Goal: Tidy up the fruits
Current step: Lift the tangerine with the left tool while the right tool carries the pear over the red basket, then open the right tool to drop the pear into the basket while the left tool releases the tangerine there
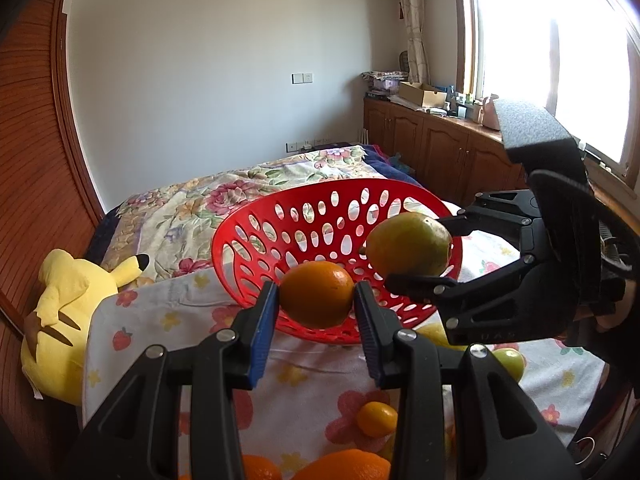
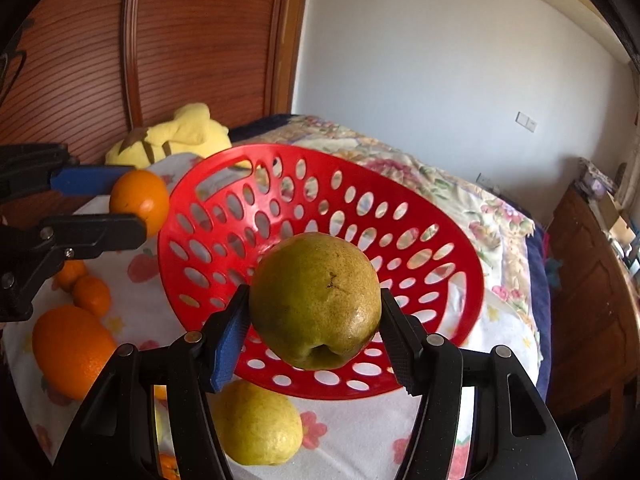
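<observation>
The left claw point(image 1: 316, 300) squeezes a round orange point(image 1: 317, 294) between its two blue pads, up in the air at the near rim of the red basket point(image 1: 256, 232). The right claw point(image 2: 314, 326) pinches a green-yellow pear point(image 2: 316, 300) and holds it over the basket's bowl. The basket has holes all over and sits tilted on a flowery cloth point(image 2: 360, 432). More oranges point(image 2: 72, 350) and a yellow fruit point(image 2: 258, 424) lie on the cloth near the claws. A yellow plush toy point(image 1: 60, 320) rests beside the cloth.
</observation>
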Available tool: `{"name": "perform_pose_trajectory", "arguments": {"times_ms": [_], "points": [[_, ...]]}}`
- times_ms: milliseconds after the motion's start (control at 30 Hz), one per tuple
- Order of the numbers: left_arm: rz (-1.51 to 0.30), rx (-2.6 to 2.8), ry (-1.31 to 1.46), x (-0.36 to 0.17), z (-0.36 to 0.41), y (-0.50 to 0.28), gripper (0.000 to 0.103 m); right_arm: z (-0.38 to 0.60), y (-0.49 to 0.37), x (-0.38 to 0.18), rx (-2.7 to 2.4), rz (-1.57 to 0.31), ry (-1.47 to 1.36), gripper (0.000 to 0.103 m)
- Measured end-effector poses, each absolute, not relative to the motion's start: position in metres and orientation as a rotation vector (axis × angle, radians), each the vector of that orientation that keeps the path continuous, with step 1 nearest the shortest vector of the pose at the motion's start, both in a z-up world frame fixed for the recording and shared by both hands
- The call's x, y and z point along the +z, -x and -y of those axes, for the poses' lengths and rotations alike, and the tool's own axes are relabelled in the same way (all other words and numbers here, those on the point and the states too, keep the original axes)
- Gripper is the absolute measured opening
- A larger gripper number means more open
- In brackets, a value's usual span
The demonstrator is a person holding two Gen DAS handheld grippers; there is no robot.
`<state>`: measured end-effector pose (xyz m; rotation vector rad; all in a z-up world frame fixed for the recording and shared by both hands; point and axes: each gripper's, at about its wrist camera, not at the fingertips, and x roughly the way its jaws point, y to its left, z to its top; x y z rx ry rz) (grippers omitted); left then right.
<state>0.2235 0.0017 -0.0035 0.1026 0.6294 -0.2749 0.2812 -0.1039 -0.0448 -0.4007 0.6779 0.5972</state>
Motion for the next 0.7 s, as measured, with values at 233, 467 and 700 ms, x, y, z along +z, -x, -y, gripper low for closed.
{"name": "perform_pose_trajectory", "arguments": {"times_ms": [233, 467, 700], "points": [[-0.661, -0.263, -0.119, -0.008, -0.006, -0.237, 0.037, 0.095, -0.296, -0.052, 0.595, -0.742, 0.414, 0.063], [-0.682, -0.247, -0.128, -0.015, -0.006, -0.246, 0.037, 0.097, -0.303, -0.054, 0.587, -0.761, 0.372, 0.063], [-0.701, -0.244, -0.146, -0.019, 0.0, -0.255, 0.037, 0.088, -0.307, -0.058, 0.594, -0.777, 0.387, 0.063]]}}
